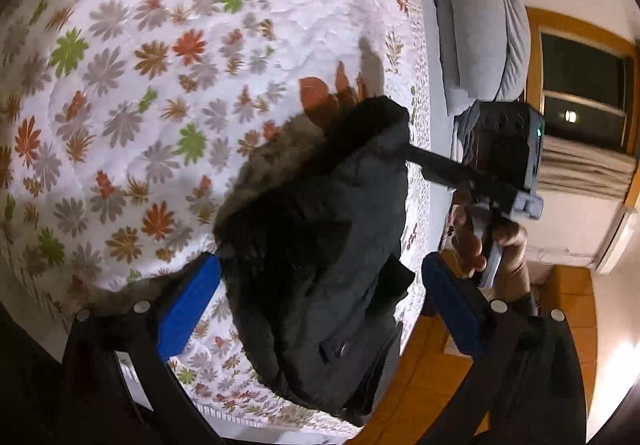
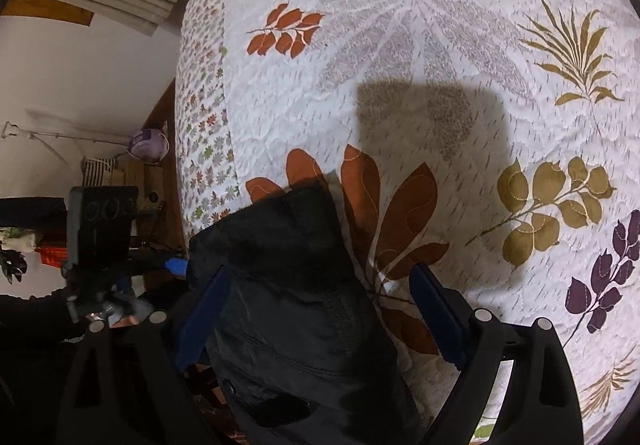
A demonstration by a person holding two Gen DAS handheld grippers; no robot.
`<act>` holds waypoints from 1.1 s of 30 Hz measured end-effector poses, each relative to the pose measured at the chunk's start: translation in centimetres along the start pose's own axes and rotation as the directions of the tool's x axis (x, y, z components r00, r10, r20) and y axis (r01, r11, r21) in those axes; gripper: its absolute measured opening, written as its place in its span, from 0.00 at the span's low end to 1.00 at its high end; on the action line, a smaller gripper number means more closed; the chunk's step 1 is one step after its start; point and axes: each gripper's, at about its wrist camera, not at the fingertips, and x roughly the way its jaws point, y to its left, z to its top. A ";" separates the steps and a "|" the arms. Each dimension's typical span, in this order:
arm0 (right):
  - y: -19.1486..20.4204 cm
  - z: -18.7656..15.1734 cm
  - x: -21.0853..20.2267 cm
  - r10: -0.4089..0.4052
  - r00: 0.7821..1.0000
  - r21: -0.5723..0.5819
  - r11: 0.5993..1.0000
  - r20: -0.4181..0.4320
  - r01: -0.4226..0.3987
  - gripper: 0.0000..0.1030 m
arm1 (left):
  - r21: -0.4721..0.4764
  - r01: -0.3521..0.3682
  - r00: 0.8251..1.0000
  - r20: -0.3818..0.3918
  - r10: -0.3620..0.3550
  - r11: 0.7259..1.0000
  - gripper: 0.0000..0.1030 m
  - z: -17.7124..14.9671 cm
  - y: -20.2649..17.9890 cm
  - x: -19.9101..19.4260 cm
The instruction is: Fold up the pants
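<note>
Black pants (image 1: 320, 245) on quilt (image 1: 120, 85) — grey pillow (image 1: 476, 25) left view only.

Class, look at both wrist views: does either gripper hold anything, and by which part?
Nothing is held. The left gripper and right gripper both stand open around the black pants on the bed's edge.

The pants (image 1: 320, 245) are laid on the bed (image 1: 160, 85) near its edge, one end hanging over the side toward the floor (image 1: 432, 385). They are placed between the spread fingers (image 1: 188, 309) of the left gripper (image 1: 320, 305) and likewise between those of the right gripper (image 2: 320, 317). A cushion (image 1: 480, 25) is set at the far end of the bed, and a window (image 1: 584, 85) is seen behind it.
</note>
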 end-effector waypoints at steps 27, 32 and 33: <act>2.1 0.2 0.2 0.108 0.993 -0.089 0.990 -0.044 -0.112 0.29 | 0.125 -0.017 0.990 0.144 -0.002 0.992 0.33 -3.7 -3.2 -1.6; 3.7 -1.4 -3.3 0.048 0.999 -0.100 0.994 0.001 -0.047 0.28 | 0.229 -0.040 0.987 0.163 0.002 0.973 0.31 -5.6 -7.8 -2.6; 3.9 -1.7 -3.9 0.037 0.999 -0.099 0.994 0.012 -0.036 0.28 | 0.250 -0.043 0.986 0.166 0.001 0.967 0.31 -6.0 -8.6 -2.8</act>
